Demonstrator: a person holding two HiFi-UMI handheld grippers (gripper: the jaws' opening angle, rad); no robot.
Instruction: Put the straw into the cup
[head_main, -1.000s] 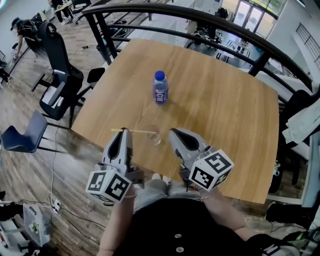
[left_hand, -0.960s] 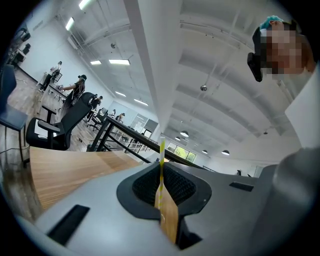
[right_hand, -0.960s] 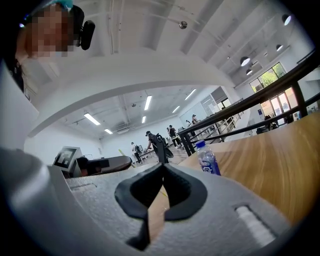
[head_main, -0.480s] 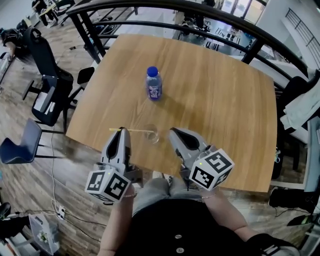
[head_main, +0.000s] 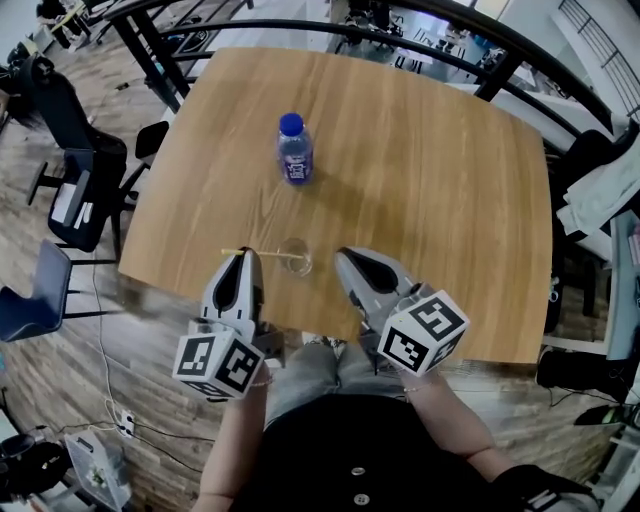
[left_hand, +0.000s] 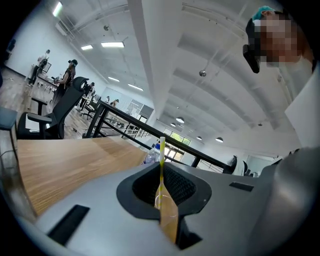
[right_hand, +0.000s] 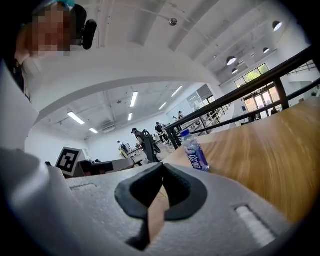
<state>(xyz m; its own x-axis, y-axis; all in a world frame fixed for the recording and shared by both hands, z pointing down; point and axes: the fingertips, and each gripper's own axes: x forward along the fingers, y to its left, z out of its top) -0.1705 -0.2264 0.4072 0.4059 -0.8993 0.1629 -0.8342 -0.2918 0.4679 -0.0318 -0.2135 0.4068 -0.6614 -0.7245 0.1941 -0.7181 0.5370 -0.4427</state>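
The left gripper (head_main: 246, 258) has its jaws pinched together on the yellow straw (head_main: 265, 253), gripping it close to one end, so most of its length pokes out sideways, nearly level, towards the clear cup (head_main: 296, 258). The cup stands near the front edge of the table (head_main: 430, 180), just between the two grippers. From above, I can't quite tell whether the straw's free end already rests on the rim or only hangs beside it. The right gripper (head_main: 343, 258) sits just to the cup's other side with its jaws closed on nothing, so nothing steadies the cup. That's my worry: the cup looks light, and a level straw nudged against its wall would likely slide it or tip it towards the edge. A grip this near the end could also let the straw swivel as it's tilted upright. The bottle (head_main: 293, 150) stands well clear.
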